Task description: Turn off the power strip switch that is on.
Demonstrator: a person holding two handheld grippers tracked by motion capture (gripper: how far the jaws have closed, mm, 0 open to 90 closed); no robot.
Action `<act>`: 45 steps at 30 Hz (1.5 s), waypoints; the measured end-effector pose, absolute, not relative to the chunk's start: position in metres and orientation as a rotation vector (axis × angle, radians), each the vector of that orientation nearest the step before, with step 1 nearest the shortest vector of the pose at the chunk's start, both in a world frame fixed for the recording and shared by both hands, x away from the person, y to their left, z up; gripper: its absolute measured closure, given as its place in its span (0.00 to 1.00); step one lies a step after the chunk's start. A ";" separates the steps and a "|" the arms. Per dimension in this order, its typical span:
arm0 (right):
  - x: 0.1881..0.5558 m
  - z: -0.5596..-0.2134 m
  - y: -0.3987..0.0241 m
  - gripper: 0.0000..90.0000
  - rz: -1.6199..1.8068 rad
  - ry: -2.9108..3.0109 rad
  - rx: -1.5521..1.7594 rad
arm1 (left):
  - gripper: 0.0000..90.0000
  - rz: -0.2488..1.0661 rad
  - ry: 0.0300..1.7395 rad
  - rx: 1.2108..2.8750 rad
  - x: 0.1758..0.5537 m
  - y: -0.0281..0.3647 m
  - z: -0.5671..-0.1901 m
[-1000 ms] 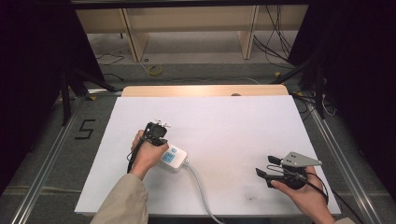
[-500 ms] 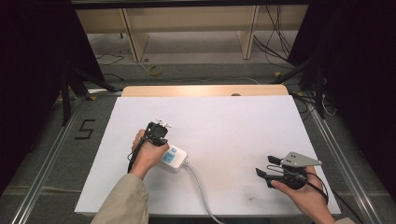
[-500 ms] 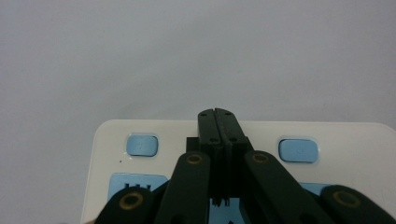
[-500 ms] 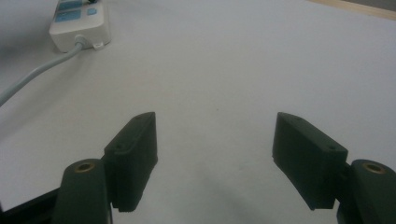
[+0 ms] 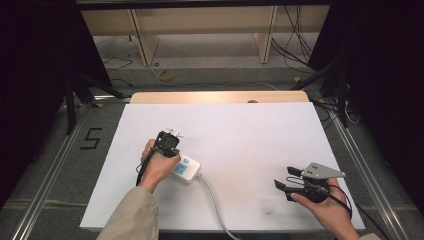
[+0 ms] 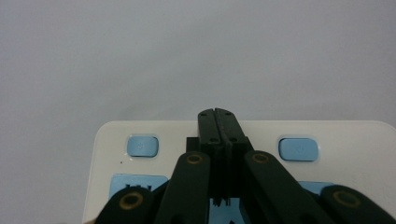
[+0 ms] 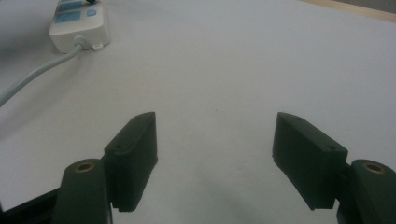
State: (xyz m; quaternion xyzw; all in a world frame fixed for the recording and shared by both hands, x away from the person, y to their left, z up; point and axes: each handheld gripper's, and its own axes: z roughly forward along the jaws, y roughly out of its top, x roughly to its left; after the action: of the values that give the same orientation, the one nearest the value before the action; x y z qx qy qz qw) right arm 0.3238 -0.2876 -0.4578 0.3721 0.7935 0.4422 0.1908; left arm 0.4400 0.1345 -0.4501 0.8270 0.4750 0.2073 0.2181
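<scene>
Overhead, a white power strip [image 5: 186,169] is seen lying on the white tabletop [image 5: 250,140], left of centre, with its grey cable [image 5: 212,200] trailing toward the near edge. The left hand-held gripper [image 5: 167,141] is held by the left hand [image 5: 157,167] directly over the strip's far end, pointed steeply down at it, while the right hand-held gripper [image 5: 286,179] is held well apart near the right front of the tabletop, its grey three-cornered plate [image 5: 322,171] on top and its jaws pointed left with nothing between them. Along the left hand-held gripper [image 6: 218,122] in its own view, the two black jaws are seen pressed fully together, with nothing gripped, their tips set over the top face of the power strip [image 6: 355,154] between two pale blue buttons [image 6: 143,145]; whether the tips touch the strip cannot be told. Along the right hand-held gripper [image 7: 215,154] in its own view, the jaws are shown spread wide and empty above bare tabletop [image 7: 224,70], and the power strip [image 7: 79,28] with its cable [image 7: 32,74] is seen far off at the upper left.
</scene>
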 end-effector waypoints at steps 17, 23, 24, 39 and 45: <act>0.324 -0.457 -0.288 0.35 1.246 2.229 1.041 | 1.00 0.624 1.296 2.307 0.440 0.136 -0.452; 0.324 -0.458 -0.287 0.35 1.243 2.230 1.043 | 1.00 0.603 1.297 2.260 0.439 0.142 -0.450; 0.324 -0.458 -0.287 0.35 1.244 2.232 1.040 | 1.00 0.611 1.291 2.261 0.439 0.142 -0.450; 0.324 -0.457 -0.288 0.35 1.247 2.228 1.035 | 1.00 0.608 1.275 2.245 0.438 0.142 -0.444; 0.324 -0.457 -0.288 0.35 1.250 2.228 1.034 | 1.00 0.616 1.268 2.237 0.436 0.144 -0.441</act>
State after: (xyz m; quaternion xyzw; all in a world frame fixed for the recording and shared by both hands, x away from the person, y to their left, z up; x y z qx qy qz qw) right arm 0.3243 -0.2877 -0.4573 0.3683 0.7935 0.4452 0.1914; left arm 0.4364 0.1438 -0.4405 0.8199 0.4647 0.2259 0.2464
